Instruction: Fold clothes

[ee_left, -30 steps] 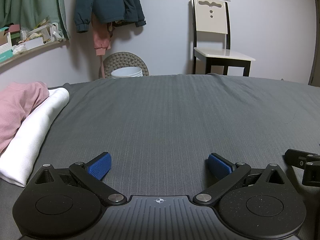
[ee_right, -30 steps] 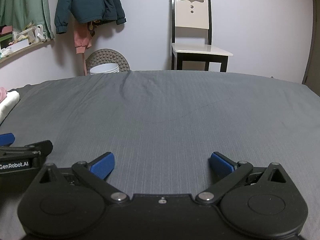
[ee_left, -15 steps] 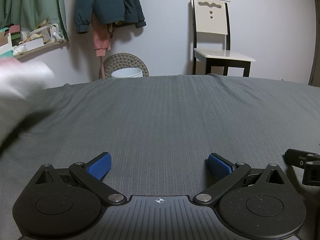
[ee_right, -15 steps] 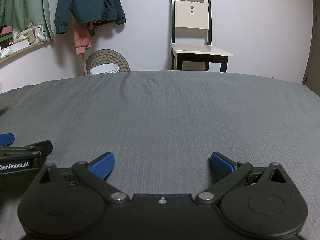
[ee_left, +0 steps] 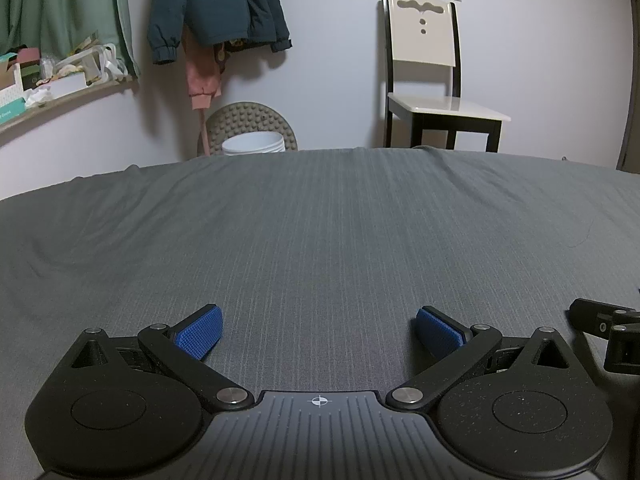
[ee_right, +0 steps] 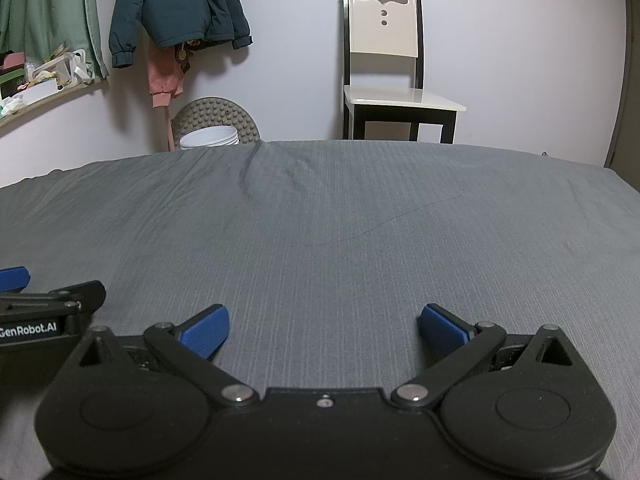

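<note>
Left wrist view: the left gripper (ee_left: 318, 332) rests low over a grey ribbed bed sheet (ee_left: 320, 232), its jaws wide apart on nothing, blue ridged pads (ee_left: 199, 332) showing. The right gripper (ee_right: 324, 330) lies just beside it, jaws likewise spread and empty. No garment lies on the bed in either view. Beyond, a white bucket (ee_left: 253, 147) stands by a wooden chair (ee_left: 428, 80); a dark teal jacket (ee_left: 212, 4) hangs on the wall.

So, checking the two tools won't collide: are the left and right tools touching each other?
Apart. The left wrist view shows grey bedsheet between the left tool and the right tool's black tip.
</note>
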